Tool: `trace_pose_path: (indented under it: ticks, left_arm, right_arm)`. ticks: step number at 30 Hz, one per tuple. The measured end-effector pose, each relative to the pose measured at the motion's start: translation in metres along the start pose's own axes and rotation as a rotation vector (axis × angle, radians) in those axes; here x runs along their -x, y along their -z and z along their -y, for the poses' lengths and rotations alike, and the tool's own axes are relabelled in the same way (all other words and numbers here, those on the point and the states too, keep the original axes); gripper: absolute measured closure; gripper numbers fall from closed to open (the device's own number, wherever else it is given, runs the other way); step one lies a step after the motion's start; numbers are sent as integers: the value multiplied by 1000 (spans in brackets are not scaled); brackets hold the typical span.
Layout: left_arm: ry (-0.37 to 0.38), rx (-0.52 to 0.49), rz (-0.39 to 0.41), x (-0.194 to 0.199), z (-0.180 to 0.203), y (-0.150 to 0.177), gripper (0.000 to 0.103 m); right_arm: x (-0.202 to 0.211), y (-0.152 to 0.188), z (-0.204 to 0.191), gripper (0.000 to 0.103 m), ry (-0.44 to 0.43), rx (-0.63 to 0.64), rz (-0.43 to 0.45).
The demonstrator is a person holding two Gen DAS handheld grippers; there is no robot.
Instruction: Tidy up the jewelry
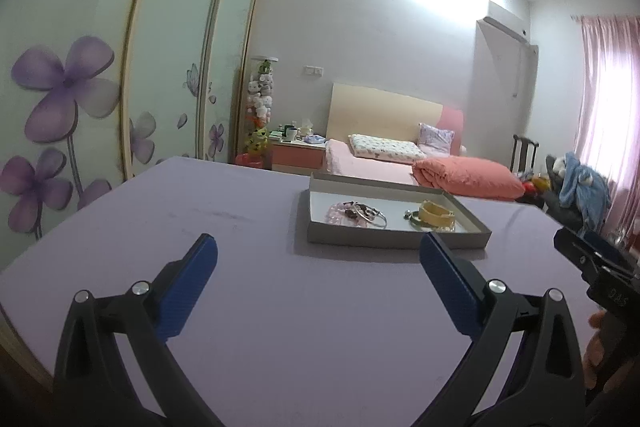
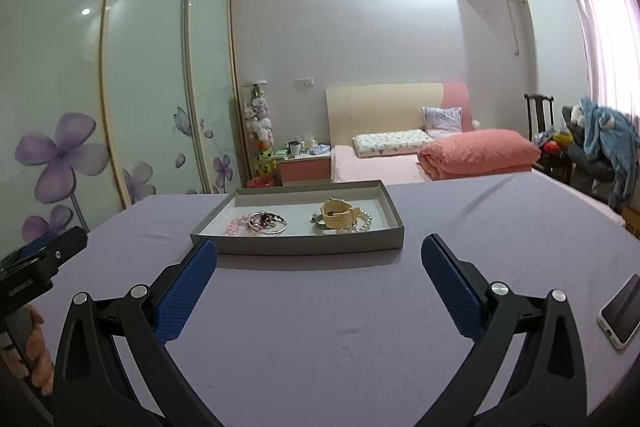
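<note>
A shallow grey cardboard tray (image 1: 394, 239) (image 2: 296, 246) sits on the lilac table. In it lie a pink bead bracelet (image 1: 338, 215) (image 2: 236, 225), silver bangles with dark beads (image 1: 370, 214) (image 2: 268, 221), a yellow watch strap (image 1: 436, 213) (image 2: 338, 215) and pale pearl beads (image 2: 362, 223). My left gripper (image 1: 318, 251) is open and empty, short of the tray. My right gripper (image 2: 318, 255) is open and empty, just before the tray's near wall. Each gripper shows at the edge of the other's view: the right (image 1: 596, 259), the left (image 2: 44, 251).
A phone (image 2: 622, 311) lies on the table (image 2: 340, 327) at the right. Behind the table are a bed with a coral quilt (image 2: 476, 153), a wardrobe with flower-printed doors (image 1: 80, 87), and a chair draped with clothes (image 2: 600, 143).
</note>
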State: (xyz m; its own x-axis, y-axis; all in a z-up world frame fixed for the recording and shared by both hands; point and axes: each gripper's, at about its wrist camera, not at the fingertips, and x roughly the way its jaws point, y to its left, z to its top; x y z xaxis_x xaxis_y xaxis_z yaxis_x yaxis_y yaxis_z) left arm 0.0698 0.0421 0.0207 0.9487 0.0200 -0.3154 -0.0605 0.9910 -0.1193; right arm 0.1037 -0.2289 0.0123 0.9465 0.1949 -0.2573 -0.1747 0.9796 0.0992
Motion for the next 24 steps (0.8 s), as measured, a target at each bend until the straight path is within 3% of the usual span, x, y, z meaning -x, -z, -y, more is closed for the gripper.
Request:
trace_pose_path:
  ticks: [4, 24]
  left_arm:
    - [0, -39, 15, 1, 4, -3, 4]
    - [27, 9, -32, -7, 1, -3, 4]
  right_arm:
    - [2, 0, -6, 2, 12, 41, 20]
    - [3, 5, -7, 2, 6, 30, 5]
